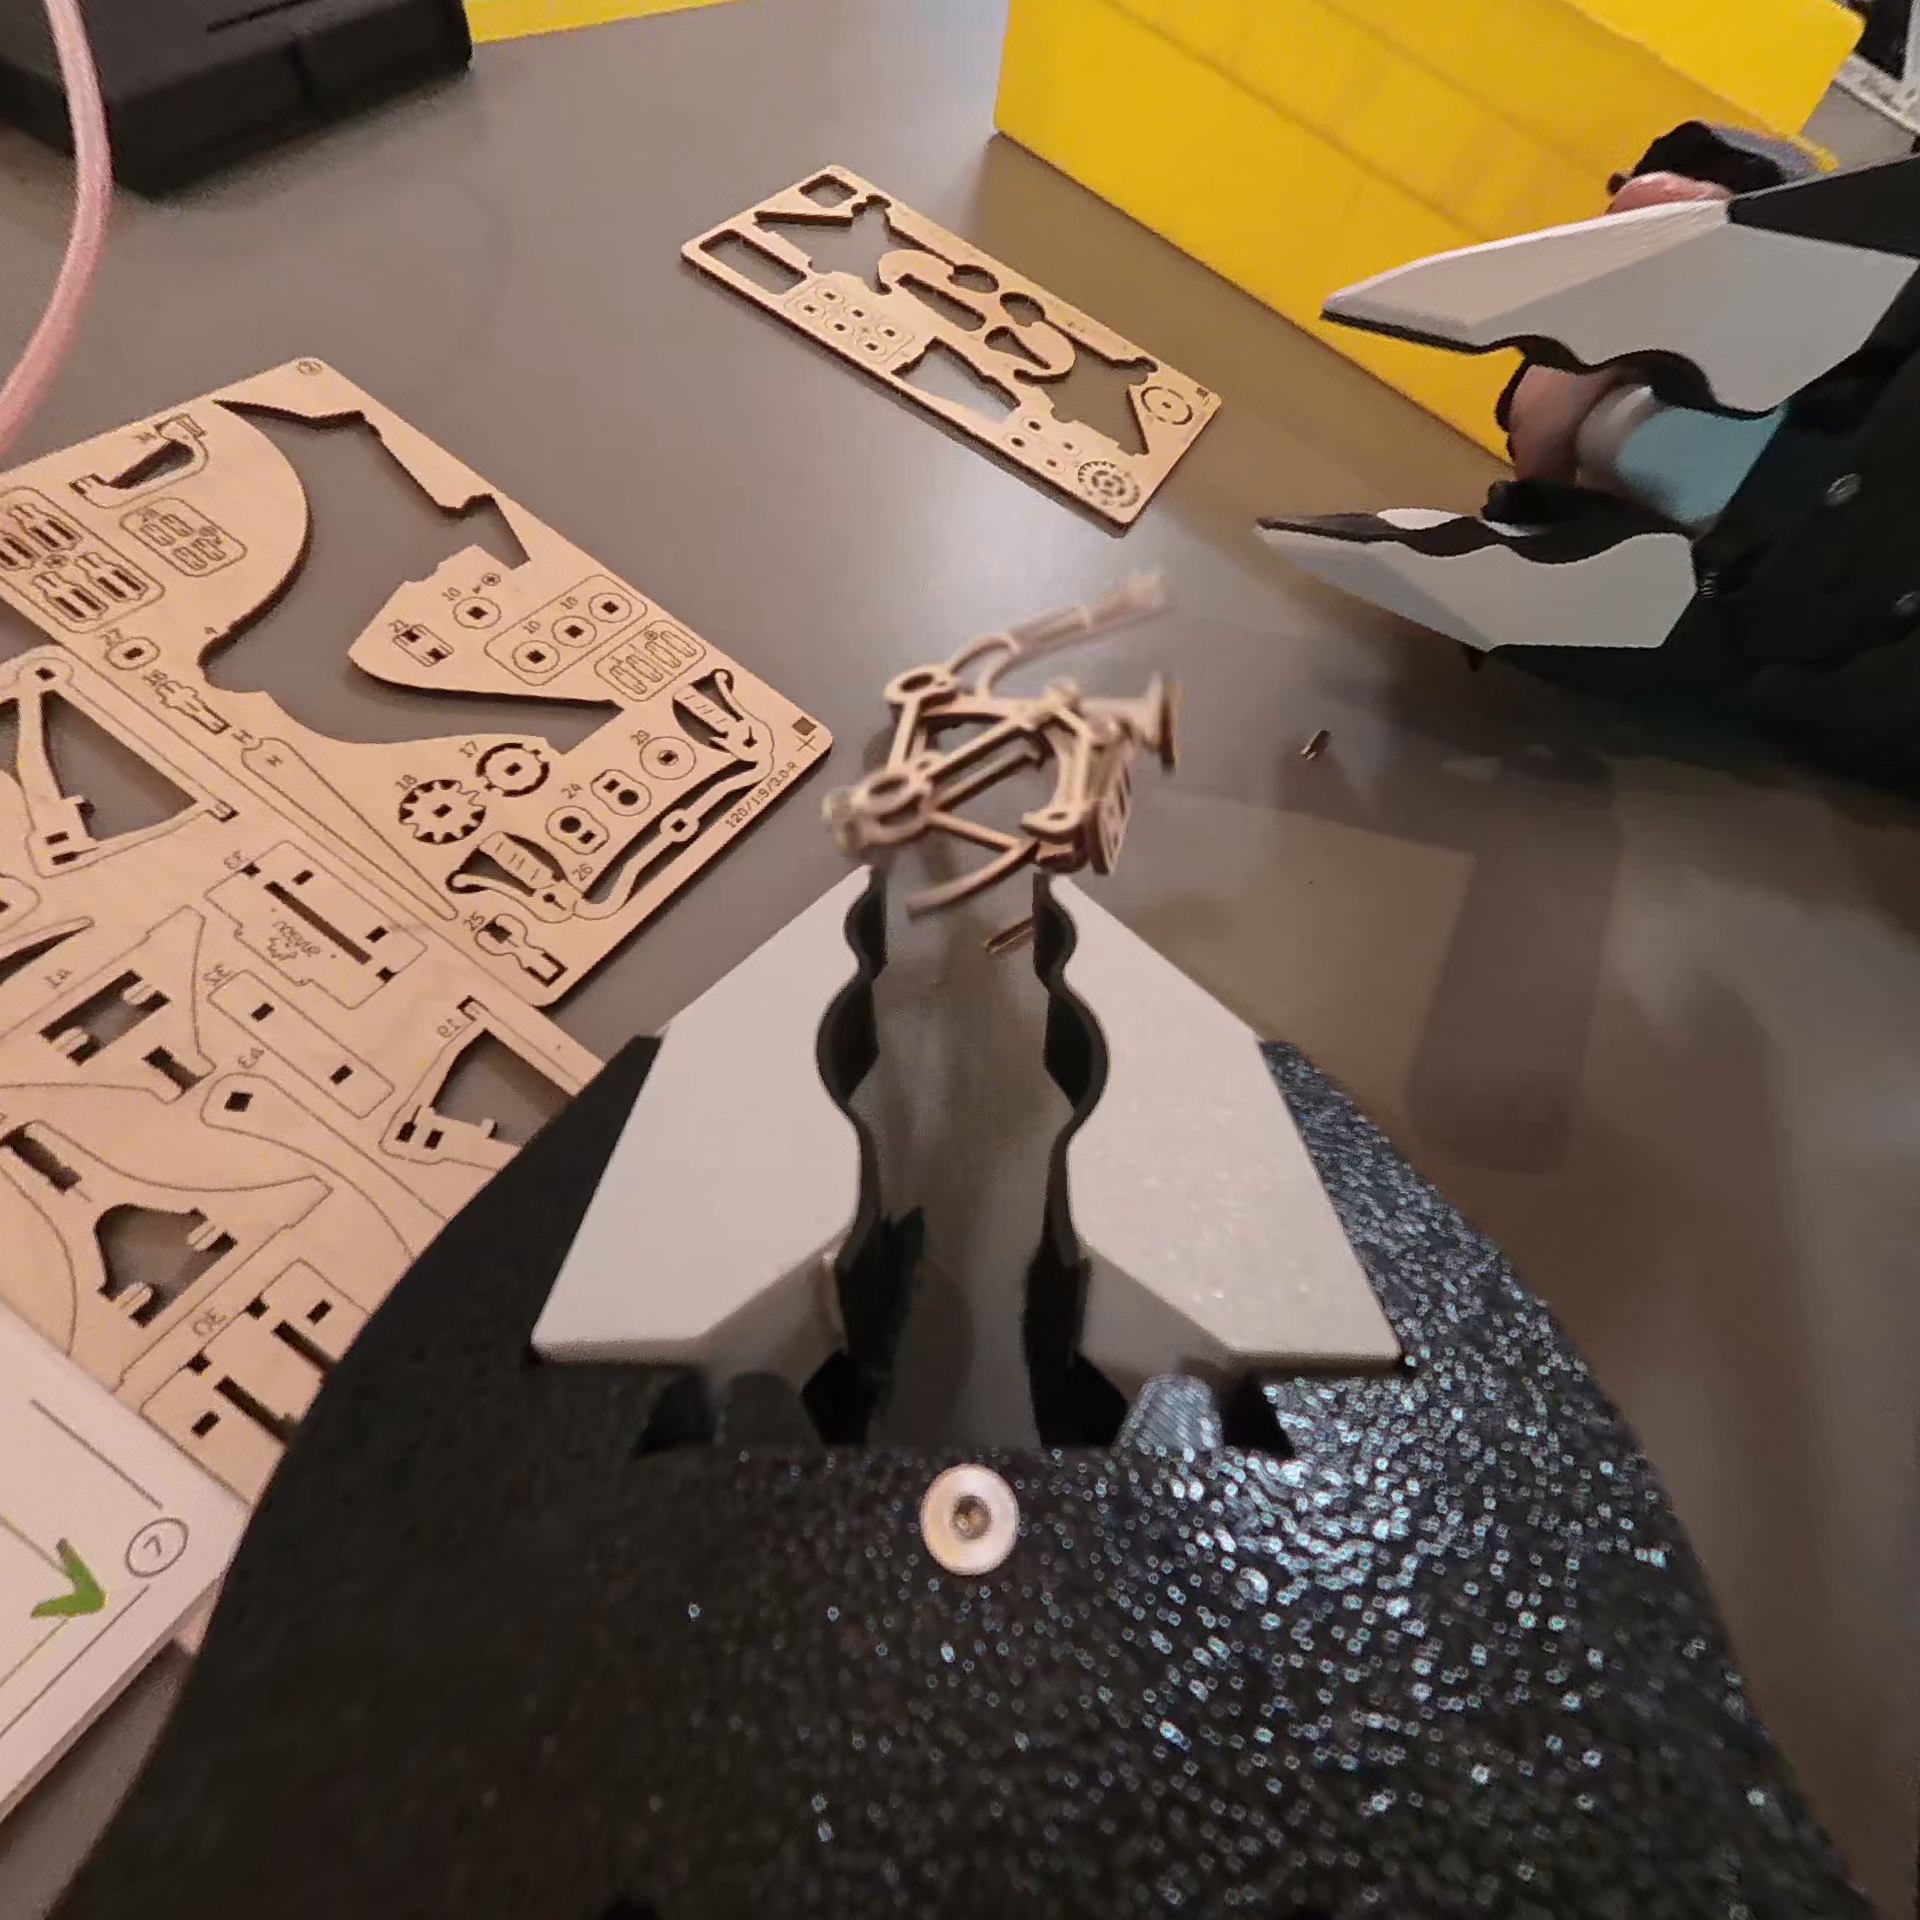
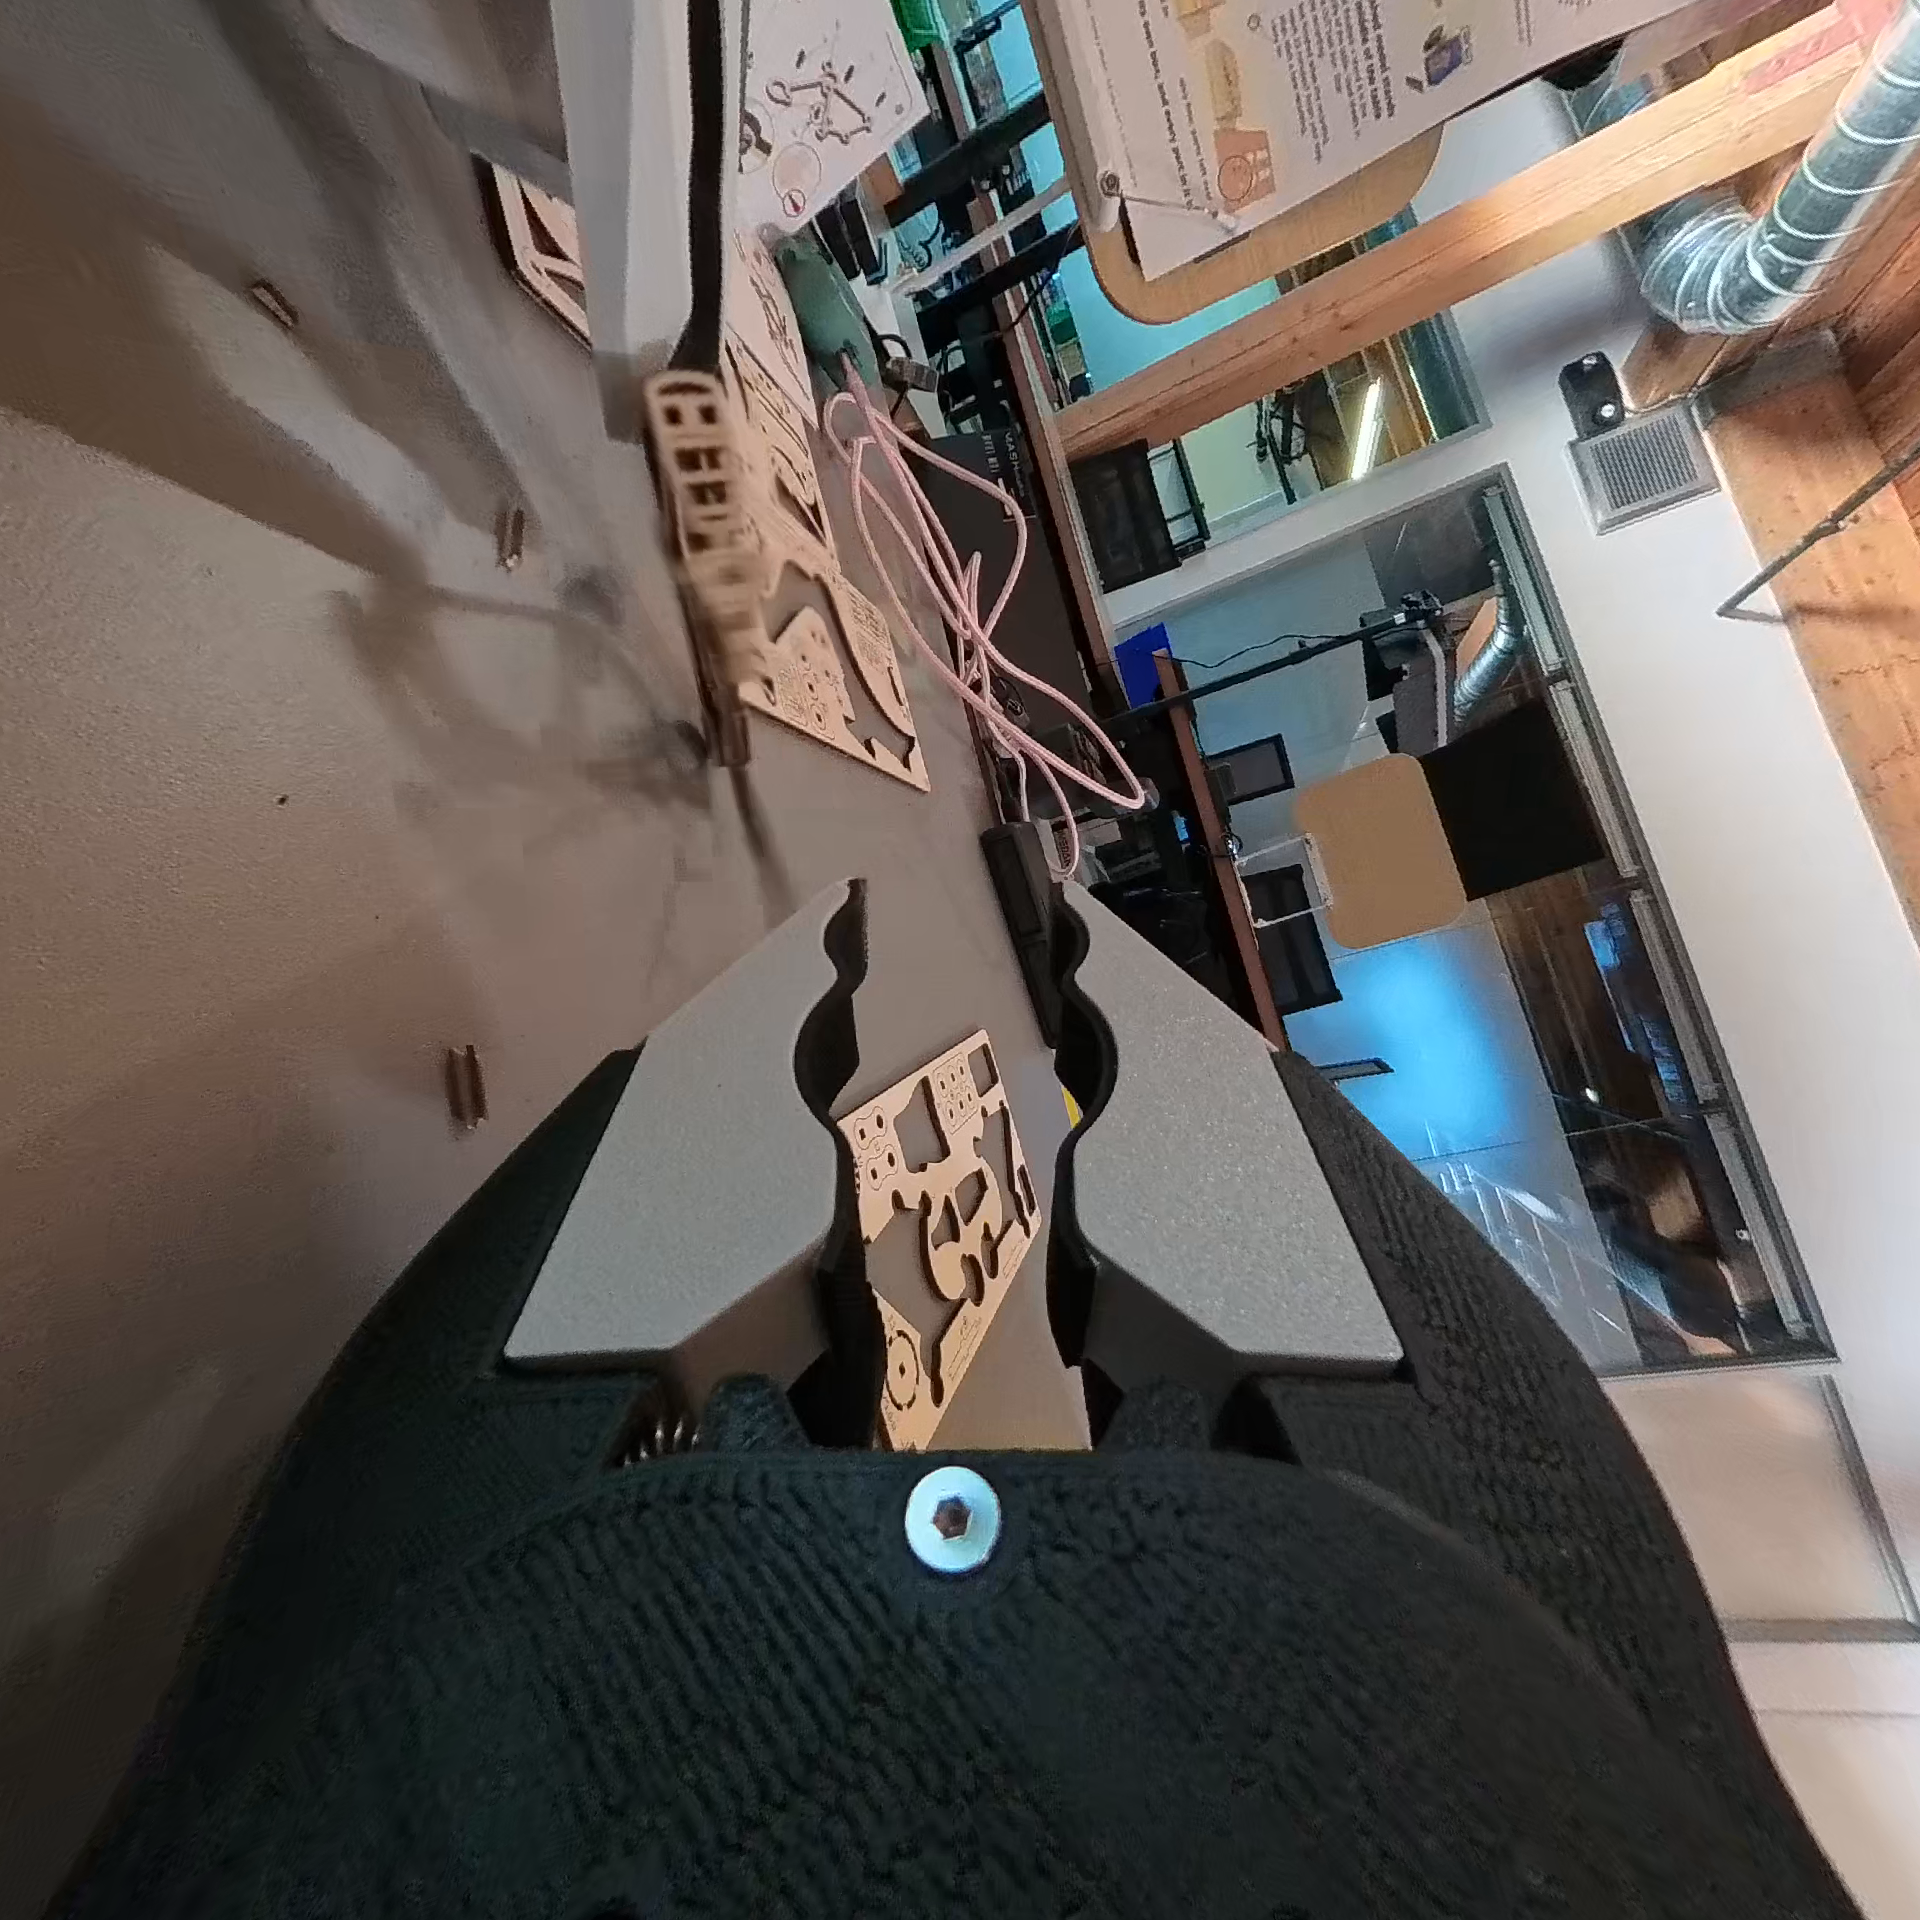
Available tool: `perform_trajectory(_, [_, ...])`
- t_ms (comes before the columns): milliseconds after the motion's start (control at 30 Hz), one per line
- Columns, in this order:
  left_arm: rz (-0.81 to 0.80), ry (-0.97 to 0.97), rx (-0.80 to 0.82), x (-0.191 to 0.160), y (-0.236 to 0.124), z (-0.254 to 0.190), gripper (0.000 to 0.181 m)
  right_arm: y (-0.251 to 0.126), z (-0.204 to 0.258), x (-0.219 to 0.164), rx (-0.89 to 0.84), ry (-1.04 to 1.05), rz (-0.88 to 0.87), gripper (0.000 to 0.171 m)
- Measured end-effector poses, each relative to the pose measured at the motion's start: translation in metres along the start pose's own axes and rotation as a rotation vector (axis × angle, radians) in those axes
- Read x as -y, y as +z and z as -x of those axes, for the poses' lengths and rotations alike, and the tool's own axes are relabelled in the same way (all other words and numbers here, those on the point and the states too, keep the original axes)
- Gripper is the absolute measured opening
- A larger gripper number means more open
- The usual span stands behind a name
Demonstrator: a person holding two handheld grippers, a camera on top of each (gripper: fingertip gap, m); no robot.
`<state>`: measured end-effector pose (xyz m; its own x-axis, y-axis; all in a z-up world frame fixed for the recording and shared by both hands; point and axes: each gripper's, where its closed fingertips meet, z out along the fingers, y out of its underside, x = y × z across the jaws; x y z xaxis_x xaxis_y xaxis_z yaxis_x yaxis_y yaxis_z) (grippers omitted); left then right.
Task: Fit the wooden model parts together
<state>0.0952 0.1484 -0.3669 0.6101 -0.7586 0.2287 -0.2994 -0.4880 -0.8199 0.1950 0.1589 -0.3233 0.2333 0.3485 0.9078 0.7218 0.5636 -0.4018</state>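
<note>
A small, partly built wooden model [image 1: 997,774] sits at the tips of my left gripper [image 1: 954,894], which is shut on its lower part and holds it above the grey table [image 1: 1351,987]. It is blurred. In the right wrist view the model [image 2: 707,520] hangs at the left gripper's finger [image 2: 634,187]. My right gripper [image 2: 961,904] is open and empty, tilted on its side over the table. In the left wrist view it [image 1: 1304,416] is to the upper right of the model, apart from it.
Laser-cut wooden part sheets lie on the left [image 1: 416,665], lower left [image 1: 156,1091], and a small one farther back [image 1: 956,332], also under my right gripper [image 2: 935,1174]. A yellow box [image 1: 1351,104], a black box [image 1: 208,73], a pink cable [image 1: 62,260], an instruction booklet [image 1: 62,1558] and loose wood bits [image 2: 464,1081] lie around. There is about 12 cm between the tips of the two grippers.
</note>
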Motion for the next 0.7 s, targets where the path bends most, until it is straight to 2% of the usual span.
perform_trajectory(200, [0.003, -0.007, -0.047, -0.003, -0.005, -0.011, 0.029, 0.000, 0.001, -0.002, 0.008, -0.002, 0.006, 0.033])
perform_trajectory(333, [-0.030, 0.023, -0.031, -0.006, -0.026, -0.016, 0.035, 0.001, 0.000, -0.009, 0.010, 0.016, 0.025, 0.033])
perform_trajectory(500, [-0.231, 0.165, 0.171, 0.007, -0.089, 0.010, 0.048, -0.002, -0.010, -0.004, -0.017, 0.128, -0.026, 0.031])
perform_trajectory(600, [-0.409, 0.300, 0.307, 0.018, -0.131, 0.027, 0.054, -0.003, -0.017, 0.010, -0.037, 0.247, -0.089, 0.032])
perform_trajectory(700, [-0.533, 0.448, 0.364, 0.022, -0.154, 0.031, 0.060, -0.001, -0.018, 0.032, -0.037, 0.370, -0.153, 0.033])
